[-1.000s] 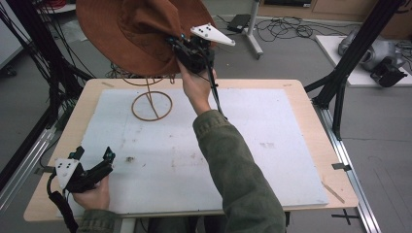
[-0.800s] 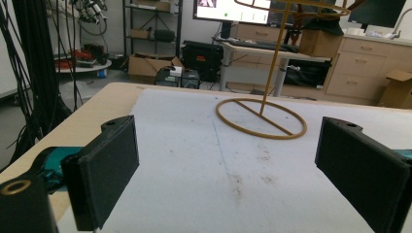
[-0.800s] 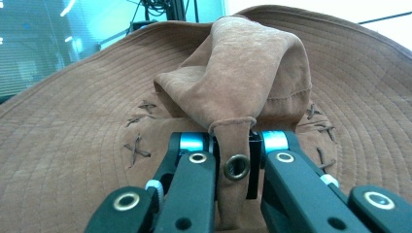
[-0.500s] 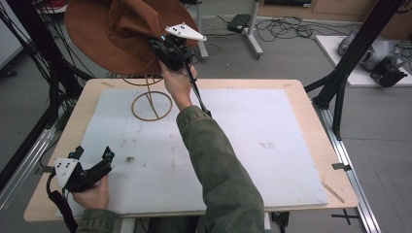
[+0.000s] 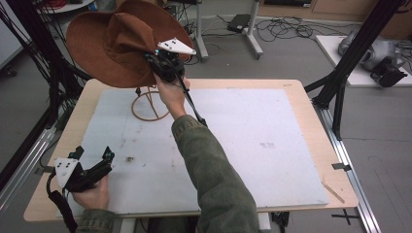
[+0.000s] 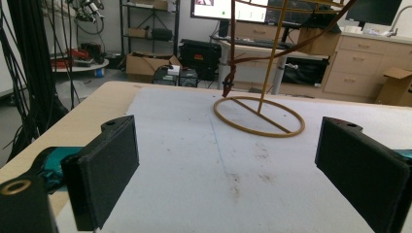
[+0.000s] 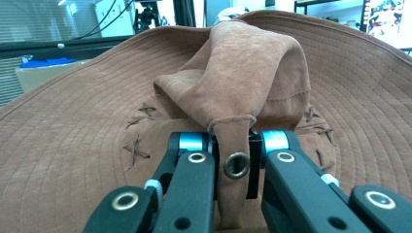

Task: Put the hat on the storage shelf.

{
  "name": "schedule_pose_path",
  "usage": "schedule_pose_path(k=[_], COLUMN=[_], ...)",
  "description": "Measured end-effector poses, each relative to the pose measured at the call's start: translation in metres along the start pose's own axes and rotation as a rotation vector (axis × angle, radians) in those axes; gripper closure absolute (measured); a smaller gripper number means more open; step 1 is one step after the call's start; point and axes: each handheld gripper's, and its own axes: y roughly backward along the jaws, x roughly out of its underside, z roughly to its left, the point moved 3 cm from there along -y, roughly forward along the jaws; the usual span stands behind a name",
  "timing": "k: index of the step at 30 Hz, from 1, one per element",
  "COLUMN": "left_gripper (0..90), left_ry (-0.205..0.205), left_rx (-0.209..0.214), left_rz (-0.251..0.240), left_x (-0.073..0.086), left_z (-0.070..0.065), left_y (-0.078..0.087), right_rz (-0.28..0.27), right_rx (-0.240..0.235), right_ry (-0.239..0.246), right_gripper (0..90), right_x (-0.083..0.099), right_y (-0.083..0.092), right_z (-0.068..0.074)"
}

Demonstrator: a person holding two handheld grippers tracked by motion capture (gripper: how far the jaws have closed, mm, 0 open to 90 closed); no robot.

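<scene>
Right arm: stretched forward over the table, raised; right gripper clenched on the hat's crown fold.
Left gripper: resting near the table's front-left corner, jaws spread, nothing between.
Hat: held above the wire stand, tilted, brim facing the camera.
Material: brown suede, stitched wide round brim, metal eyelet.

The right arm reaches far forward from the bottom edge, its green sleeve stretched across the table, forearm raised and wrist lifted. The right gripper sits high at the far left, its grey plate on top, cable trailing back along the hand — its jaws are clamped tight together. The left hand rests low at the near left corner, and the left gripper points forward — jaws spread wide, nothing between them.
</scene>
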Motion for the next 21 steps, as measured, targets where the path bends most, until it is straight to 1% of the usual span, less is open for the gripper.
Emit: schedule_pose_path(k=[2,3,6,8,14,18,19,20,21], left_gripper=[8.9,8.9,8.9,8.9,8.9,8.9,8.9,8.9,8.9], left_ry=[-0.001,-0.003,-0.007,-0.007,-0.003,-0.002,-0.002,-0.002,-0.003], left_rx=[0.008,0.008,0.012,0.012,0.009,0.009,0.010,0.011,0.012], left_rz=[0.003,0.005,0.005,0.005,0.006,0.008,0.008,0.007,0.008], left_x=[0.000,0.000,0.000,0.000,0.001,0.001,0.001,0.001,0.001], left_z=[-0.001,-0.001,-0.003,-0.003,-0.002,-0.002,-0.002,-0.002,-0.002], left_y=[0.000,0.000,0.000,-0.001,-0.001,-0.001,-0.001,-0.001,-0.001], right_rz=[0.002,0.010,0.009,0.005,0.019,0.022,0.034,0.034,0.039], right_rx=[0.015,0.022,0.019,0.009,0.005,-0.005,-0.009,-0.009,-0.012], right_ry=[-0.013,-0.007,-0.023,-0.027,-0.011,0.003,0.009,0.009,0.013], right_gripper=[87.8,87.6,85.6,83.7,82.5,80.0,78.2,78.2,76.1], right_x=[0.011,0.016,0.024,0.024,0.024,0.023,0.024,0.024,0.025], right_y=[0.003,0.003,0.005,0.006,0.006,0.006,0.006,0.006,0.006], right_z=[-0.003,-0.005,-0.010,-0.012,-0.013,-0.010,-0.008,-0.008,-0.008])
